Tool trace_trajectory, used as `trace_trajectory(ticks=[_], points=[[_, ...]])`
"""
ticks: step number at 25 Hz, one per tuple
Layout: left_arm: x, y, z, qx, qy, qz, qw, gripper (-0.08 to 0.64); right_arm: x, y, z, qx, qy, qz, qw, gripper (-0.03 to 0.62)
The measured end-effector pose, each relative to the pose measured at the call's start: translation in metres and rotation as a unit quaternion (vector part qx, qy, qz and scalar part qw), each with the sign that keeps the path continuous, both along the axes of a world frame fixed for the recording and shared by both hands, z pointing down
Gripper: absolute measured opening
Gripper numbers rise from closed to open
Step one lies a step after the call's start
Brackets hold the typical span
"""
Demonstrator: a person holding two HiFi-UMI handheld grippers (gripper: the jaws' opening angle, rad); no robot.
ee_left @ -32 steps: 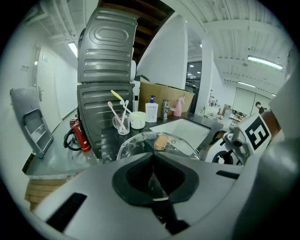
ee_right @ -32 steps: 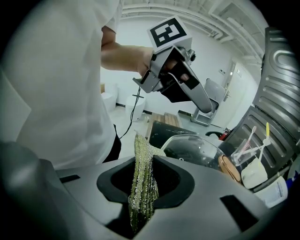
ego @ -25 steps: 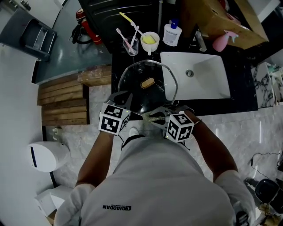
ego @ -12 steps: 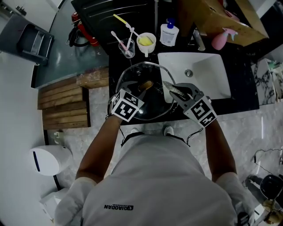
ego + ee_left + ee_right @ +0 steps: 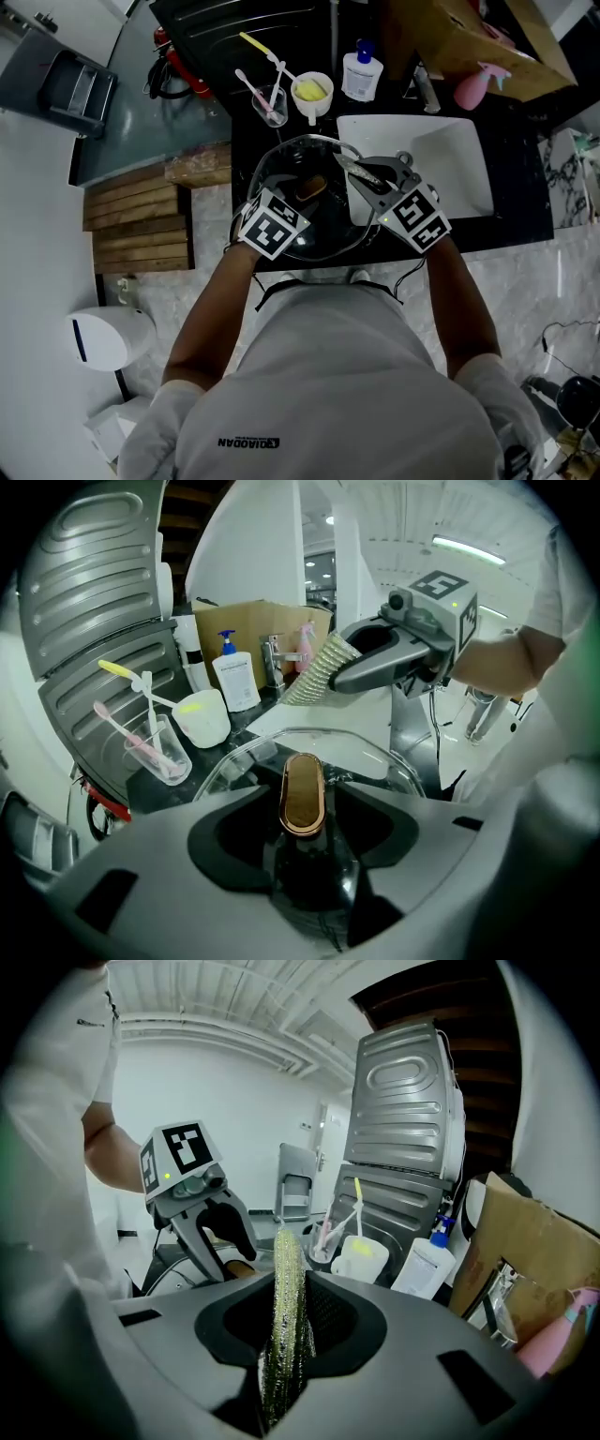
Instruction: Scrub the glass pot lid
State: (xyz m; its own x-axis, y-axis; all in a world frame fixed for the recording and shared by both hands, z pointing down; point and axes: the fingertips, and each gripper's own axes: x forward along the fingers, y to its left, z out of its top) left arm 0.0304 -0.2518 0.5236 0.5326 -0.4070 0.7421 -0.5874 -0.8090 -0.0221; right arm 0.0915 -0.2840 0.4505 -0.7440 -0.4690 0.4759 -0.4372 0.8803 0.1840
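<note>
Though newly opened wide round lid knob, left fingers; right fingers tight on scouring pad; mug, soap bottle behind.

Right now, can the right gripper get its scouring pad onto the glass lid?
Probably yes. The right gripper, shut on the scouring pad, is over the right rim of the glass lid, nothing seen between them.

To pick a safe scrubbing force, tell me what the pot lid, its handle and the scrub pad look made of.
Pot lid: clear, glossy glass; the dark counter shows through it.
Handle: copper-toned top with a smooth sheen, likely metal or coated plastic; dark base.
Scrub pad: yellow-green woven mesh with glinting fibres, probably a synthetic or metallic scourer.
</note>
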Motion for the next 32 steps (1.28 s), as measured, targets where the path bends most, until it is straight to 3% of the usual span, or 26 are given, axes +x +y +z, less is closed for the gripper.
trace_trajectory(ticks=[5,12,17,23,32], points=[[0.005,-0.009,0.012,-0.006,-0.010,-0.010,0.9999,0.206,-0.014,-0.017,0.005,0.000,0.006,-0.020,1.000,0.092],[0.009,-0.012,0.017,-0.004,-0.013,-0.016,0.9998,0.186,-0.038,-0.050,0.028,0.013,0.047,-0.065,0.997,0.092],[0.008,-0.012,0.020,0.003,-0.015,-0.014,0.9998,0.184,-0.055,-0.071,0.056,0.059,0.119,-0.095,0.987,0.092],[0.009,-0.010,0.020,-0.031,0.010,-0.015,0.9994,0.184,-0.079,-0.078,0.083,0.079,0.173,-0.163,0.968,0.092],[0.007,-0.015,0.020,-0.013,0.025,-0.023,0.9993,0.184,-0.091,-0.082,0.093,0.015,0.143,-0.172,0.975,0.092]])
